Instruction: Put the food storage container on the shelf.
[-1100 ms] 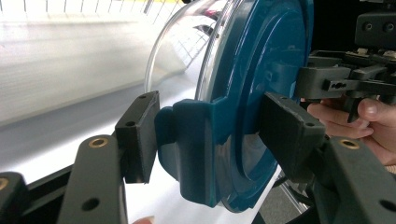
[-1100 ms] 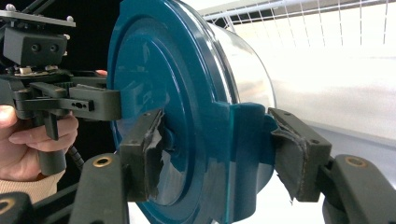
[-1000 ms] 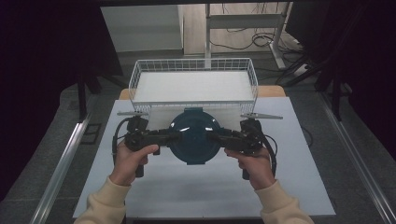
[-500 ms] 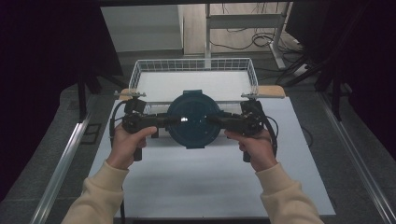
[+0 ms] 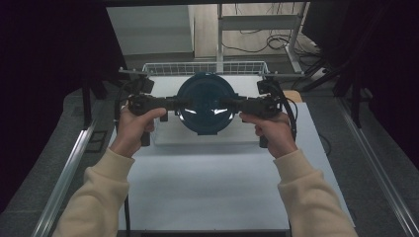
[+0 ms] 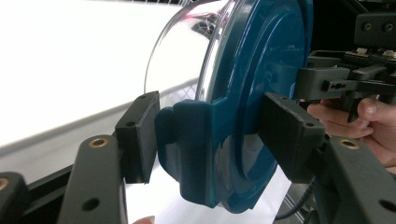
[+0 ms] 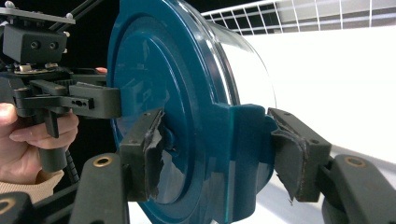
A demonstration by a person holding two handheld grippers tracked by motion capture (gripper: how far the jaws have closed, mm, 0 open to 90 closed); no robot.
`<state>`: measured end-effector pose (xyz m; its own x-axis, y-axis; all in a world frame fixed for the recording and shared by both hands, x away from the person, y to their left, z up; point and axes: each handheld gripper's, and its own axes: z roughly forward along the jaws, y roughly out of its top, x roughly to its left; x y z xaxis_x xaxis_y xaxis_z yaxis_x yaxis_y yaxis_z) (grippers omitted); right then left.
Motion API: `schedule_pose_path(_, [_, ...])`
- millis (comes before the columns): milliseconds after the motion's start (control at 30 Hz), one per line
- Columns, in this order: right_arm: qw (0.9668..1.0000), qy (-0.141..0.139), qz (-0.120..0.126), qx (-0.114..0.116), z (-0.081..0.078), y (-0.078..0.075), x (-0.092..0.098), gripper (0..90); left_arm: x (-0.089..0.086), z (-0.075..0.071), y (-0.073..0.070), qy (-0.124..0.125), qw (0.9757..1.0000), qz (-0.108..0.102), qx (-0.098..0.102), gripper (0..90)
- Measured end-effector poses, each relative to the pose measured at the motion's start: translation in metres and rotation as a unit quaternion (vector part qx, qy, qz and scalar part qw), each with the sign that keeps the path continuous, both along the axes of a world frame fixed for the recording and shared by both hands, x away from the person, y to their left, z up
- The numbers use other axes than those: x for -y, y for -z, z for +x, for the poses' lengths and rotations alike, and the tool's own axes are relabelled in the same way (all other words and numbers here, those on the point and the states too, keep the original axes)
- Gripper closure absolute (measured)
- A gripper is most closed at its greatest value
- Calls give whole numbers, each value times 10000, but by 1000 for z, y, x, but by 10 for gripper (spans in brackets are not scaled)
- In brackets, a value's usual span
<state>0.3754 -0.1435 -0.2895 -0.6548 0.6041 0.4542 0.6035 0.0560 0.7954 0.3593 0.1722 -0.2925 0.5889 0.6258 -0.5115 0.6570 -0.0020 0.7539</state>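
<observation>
Blue-lidded container, clamped between both claws

Round teal-lidded container held above the table between left gripper and right gripper, wire basket at far edge

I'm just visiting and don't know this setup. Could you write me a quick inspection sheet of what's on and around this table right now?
Surface: white table top, bare in front.
Job's things: round teal lidded container with clear body, held off the table on its side clips; white wire basket behind it.
Clutter: nothing seen.
Grippers: left tool shut on the container's clip; right tool shut on the opposite clip, its pads torn.
Cables: black cable loops from the right tool; more on the floor beyond.
Surroundings: metal rails, dark curtains.
</observation>
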Motion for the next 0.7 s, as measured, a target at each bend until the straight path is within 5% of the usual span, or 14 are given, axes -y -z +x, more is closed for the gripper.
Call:
schedule_pose_path(400, [9998,-82,-126,-117,50,-19,-3,385,-3,51,-12,4,9998,-66,-200,399])
schedule_pose_path(700, [9980,48,-142,-613,89,-3,-6,384,-5,93,10,51,9975,-120,-701,395])
